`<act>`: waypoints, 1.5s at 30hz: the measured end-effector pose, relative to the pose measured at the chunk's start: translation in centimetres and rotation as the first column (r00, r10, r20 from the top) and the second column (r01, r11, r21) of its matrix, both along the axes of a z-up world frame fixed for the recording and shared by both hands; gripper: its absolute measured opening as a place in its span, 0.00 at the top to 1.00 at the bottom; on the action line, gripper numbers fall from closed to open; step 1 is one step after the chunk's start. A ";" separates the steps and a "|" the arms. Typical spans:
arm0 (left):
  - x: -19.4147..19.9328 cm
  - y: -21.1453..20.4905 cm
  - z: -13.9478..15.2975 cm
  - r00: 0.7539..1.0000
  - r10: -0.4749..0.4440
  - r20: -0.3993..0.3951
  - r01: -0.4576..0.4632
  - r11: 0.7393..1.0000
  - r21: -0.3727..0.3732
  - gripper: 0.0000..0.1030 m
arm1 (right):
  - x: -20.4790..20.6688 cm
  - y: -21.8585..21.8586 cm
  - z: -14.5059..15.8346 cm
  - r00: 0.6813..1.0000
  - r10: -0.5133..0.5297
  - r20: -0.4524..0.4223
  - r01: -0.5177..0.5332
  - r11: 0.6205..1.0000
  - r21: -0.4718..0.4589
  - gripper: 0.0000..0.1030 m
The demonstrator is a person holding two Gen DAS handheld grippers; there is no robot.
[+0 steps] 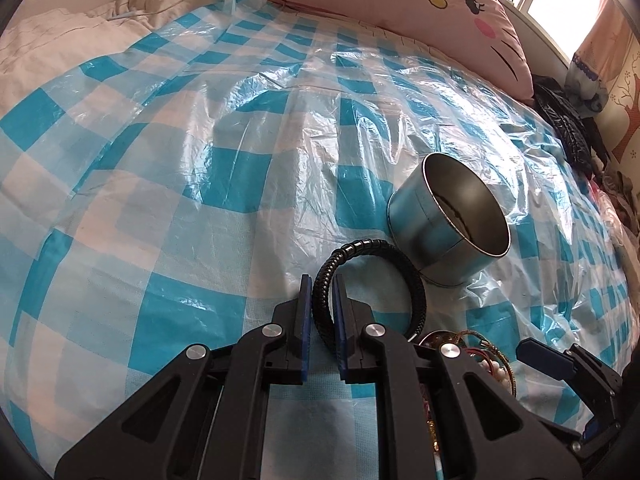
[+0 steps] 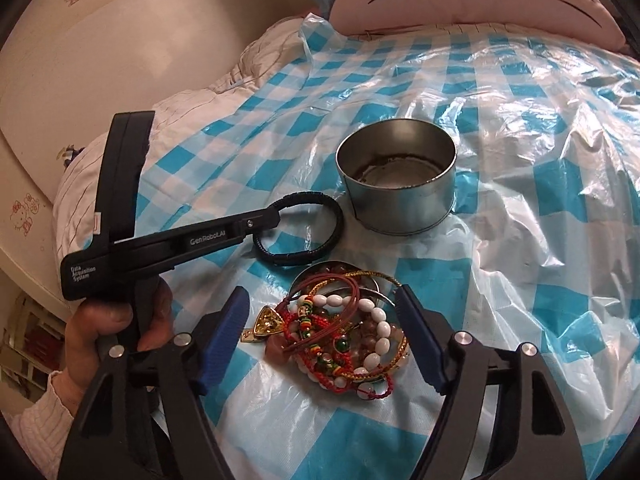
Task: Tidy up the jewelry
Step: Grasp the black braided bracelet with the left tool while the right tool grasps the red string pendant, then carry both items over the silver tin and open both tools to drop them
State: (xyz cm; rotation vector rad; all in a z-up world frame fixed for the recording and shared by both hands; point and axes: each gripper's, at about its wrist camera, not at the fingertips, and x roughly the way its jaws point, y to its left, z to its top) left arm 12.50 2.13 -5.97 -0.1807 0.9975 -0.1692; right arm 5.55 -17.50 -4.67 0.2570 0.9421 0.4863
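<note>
Checked plastic sheeting (image 2: 520, 240) covers the bed. Left gripper (image 1: 322, 300) pinches the black bracelet (image 2: 316, 208) beside the empty tin (image 2: 396, 184); next, probably lifting it in. Right gripper (image 2: 320, 344) gapes wide around the jewelry pile (image 2: 344, 332).

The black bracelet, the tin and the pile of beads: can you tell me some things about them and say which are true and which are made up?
1. The left gripper is closed on the black bracelet. True.
2. The tin is full of jewelry. False: no jewelry shows inside it.
3. The right gripper is open, with the pile of beads between its fingers. True.
4. The tin lies tipped on its side. False: it stands upright, mouth up, on the checked plastic sheet.
5. The black bracelet is inside the tin. False: it is beside the tin, on the sheet.
</note>
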 end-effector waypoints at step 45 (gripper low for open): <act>-1.1 -0.3 1.9 0.996 -0.044 0.082 0.051 0.996 -0.079 0.91 | 0.4 -3.6 -0.4 0.986 -0.169 0.004 0.169 0.985 -0.021 0.51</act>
